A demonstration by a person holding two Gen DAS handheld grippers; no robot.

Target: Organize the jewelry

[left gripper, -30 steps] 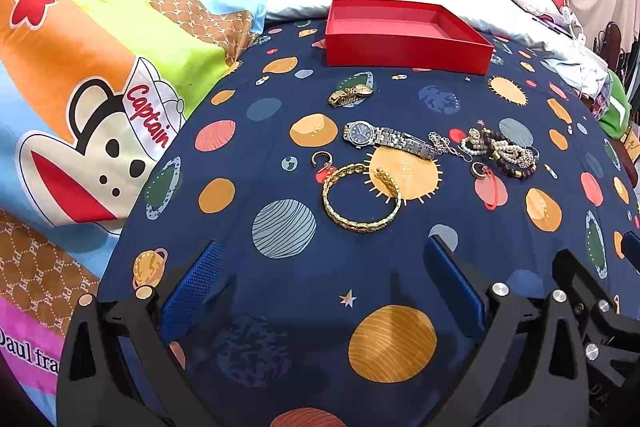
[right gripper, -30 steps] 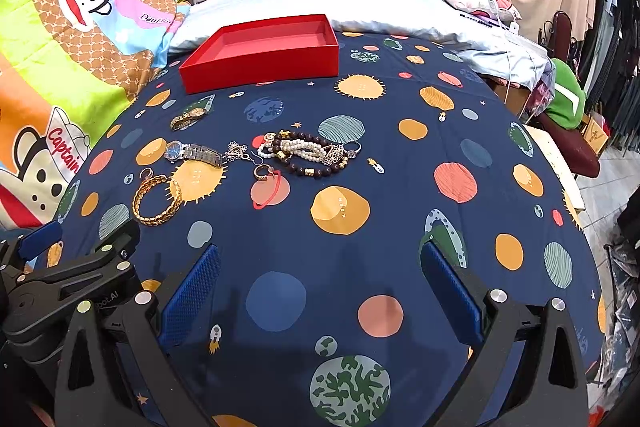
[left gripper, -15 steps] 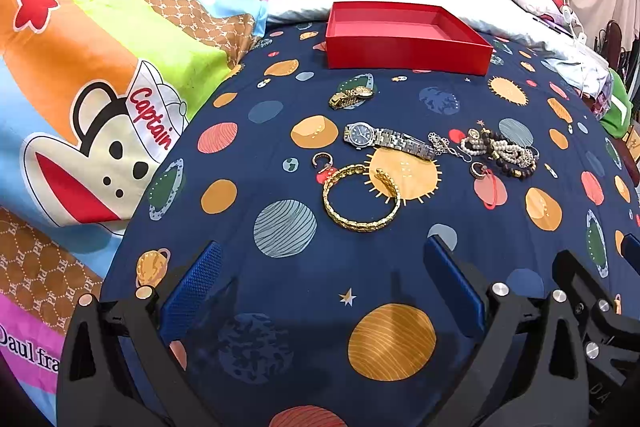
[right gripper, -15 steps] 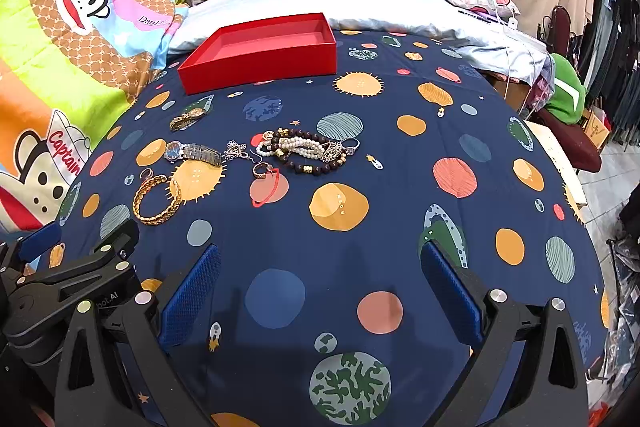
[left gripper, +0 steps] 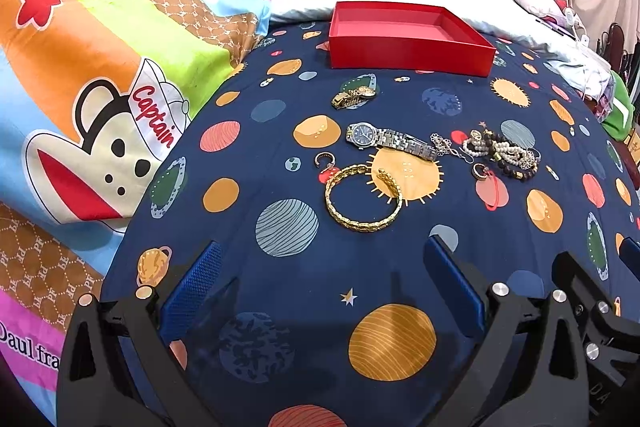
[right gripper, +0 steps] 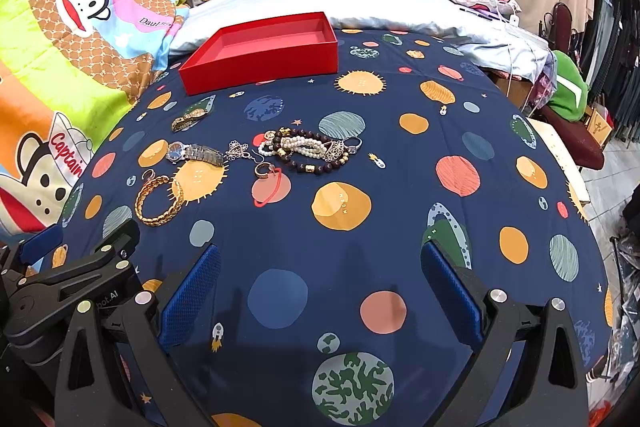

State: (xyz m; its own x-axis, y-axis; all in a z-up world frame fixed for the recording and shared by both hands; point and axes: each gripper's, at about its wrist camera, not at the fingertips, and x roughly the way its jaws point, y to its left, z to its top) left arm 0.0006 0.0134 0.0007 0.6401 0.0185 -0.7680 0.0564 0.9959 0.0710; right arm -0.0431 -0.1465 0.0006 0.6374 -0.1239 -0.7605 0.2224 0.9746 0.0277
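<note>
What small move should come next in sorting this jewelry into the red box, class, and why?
Probably ease the left gripper forward toward the gold chain-link bracelet. Both grippers are open and empty, the shallow red cardboard box holds nothing, and every piece lies on the navy planet-print bedsheet. The bracelet lies nearest the left gripper, just ahead of it, apart from the silver wristwatch.

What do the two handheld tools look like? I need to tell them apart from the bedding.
Both tools, left and right, are matte black frames with silver bolt heads and blue cross-hatched pads on their fingers. White lettering, partly hidden, marks the left tool's body in the right wrist view.
</note>
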